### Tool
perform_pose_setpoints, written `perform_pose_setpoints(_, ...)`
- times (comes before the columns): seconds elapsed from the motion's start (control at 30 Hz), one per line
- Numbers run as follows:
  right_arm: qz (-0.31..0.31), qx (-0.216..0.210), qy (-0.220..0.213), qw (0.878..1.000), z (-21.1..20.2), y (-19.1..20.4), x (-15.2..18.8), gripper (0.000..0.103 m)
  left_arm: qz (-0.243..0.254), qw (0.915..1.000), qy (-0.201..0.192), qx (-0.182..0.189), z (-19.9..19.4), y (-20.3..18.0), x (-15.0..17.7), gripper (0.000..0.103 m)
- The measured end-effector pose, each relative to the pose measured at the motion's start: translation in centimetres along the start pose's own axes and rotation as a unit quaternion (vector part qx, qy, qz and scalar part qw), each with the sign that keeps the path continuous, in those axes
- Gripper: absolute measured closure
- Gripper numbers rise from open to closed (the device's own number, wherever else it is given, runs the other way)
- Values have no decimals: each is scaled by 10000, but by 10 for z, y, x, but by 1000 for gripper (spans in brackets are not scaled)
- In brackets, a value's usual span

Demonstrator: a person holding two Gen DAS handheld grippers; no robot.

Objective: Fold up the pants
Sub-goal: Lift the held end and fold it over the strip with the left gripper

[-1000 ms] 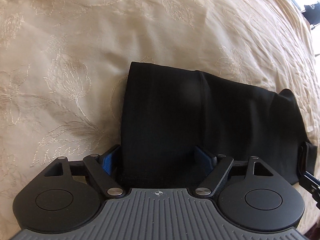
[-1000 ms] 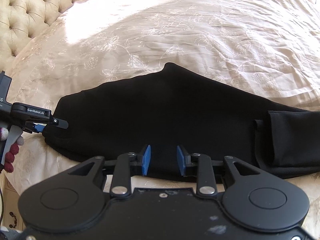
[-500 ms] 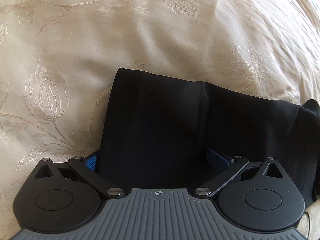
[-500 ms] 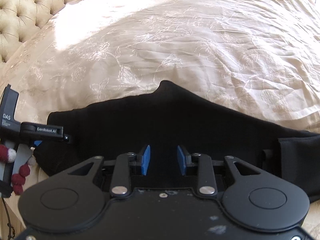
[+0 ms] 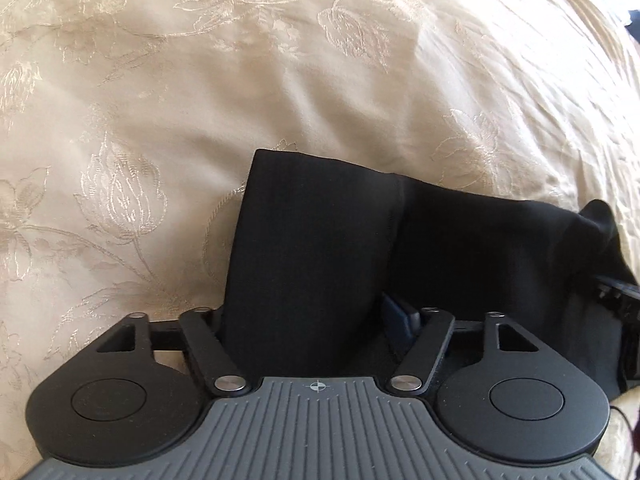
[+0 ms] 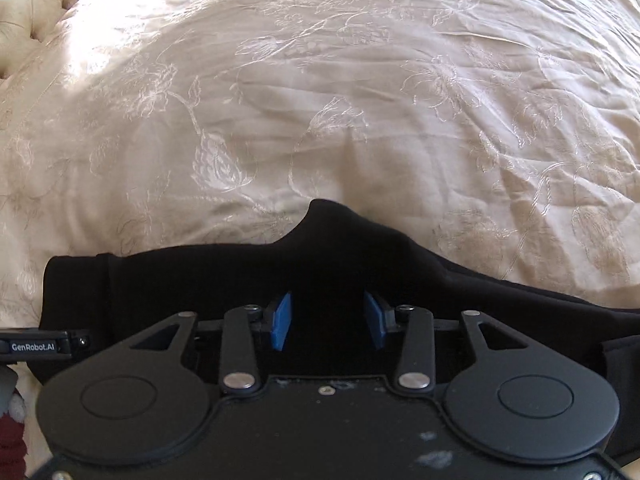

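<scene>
The black pants [image 5: 320, 240] lie on the cream bedspread, partly folded lengthwise. In the left wrist view my left gripper [image 5: 316, 320] has its jaws spread wide with the waist end of the pants between them; the left blue pad is hidden by cloth, the right pad [image 5: 396, 316] shows. In the right wrist view the pants [image 6: 240, 276] stretch across the frame, with a small peak at the top edge. My right gripper [image 6: 326, 320] is open, its blue pads apart over the black cloth. The left gripper's tip [image 6: 40, 346] shows at the pants' left end.
The cream embroidered bedspread [image 6: 320, 100] fills both views. A tufted headboard [image 6: 36, 4] stands at the far left in the right wrist view. The right gripper's body [image 5: 616, 304] shows at the right edge of the left wrist view.
Both grippers have come lower and closer to the pants. The right gripper's jaws have opened wider. The left gripper's jaws have narrowed a little around the cloth.
</scene>
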State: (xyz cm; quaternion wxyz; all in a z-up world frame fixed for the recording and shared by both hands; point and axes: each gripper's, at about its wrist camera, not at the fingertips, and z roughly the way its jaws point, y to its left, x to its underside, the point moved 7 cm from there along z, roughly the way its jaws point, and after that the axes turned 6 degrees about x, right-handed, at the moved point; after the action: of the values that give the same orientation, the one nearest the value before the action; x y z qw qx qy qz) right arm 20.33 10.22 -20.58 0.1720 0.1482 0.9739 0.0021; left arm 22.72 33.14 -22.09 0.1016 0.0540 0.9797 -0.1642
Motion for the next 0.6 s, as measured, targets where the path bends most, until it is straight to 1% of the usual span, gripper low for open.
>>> perform_pose_setpoints(0.03,-55,-31,25,10000,-1,2,6,65,-90,9998,-31,159,-5,2,0,54)
perform_pose_setpoints(0.07,-108,-74,83,9999,-2,4,14,65,-152,9995,-61,280,-10,2,0,59)
perform_pose_setpoints(0.1,-149,-126,121,9997,-4,7,22,67,-185,9989,-110,423,-15,0,0,75)
perform_pose_setpoints(0.13,-177,-143,138,9996,-6,8,32,70,-247,9978,-133,608,-20,-3,-1,82)
perform_pose_setpoints(0.17,-187,-157,164,9996,-9,9,40,73,-282,9976,-153,612,-25,-7,-2,82)
perform_pose_setpoints(0.2,-178,-188,213,9994,-12,10,49,81,-249,9981,-177,527,-29,-11,-3,83)
perform_pose_setpoints(0.23,-158,-221,266,9993,-14,11,58,86,-200,9985,-201,465,-33,-15,-3,84)
perform_pose_setpoints(0.27,-134,-247,309,9991,-17,11,67,87,-160,9987,-231,421,-36,-18,-3,84)
perform_pose_setpoints(0.37,-59,-311,407,9987,-26,10,92,89,-156,9986,-336,384,-51,-24,1,84)
perform_pose_setpoints(0.47,-53,-372,482,9981,-34,9,113,89,-147,9975,-494,482,-68,-32,3,84)
perform_pose_setpoints(0.6,-53,-434,511,9977,-37,7,132,90,47,9960,-719,521,-91,-60,6,84)
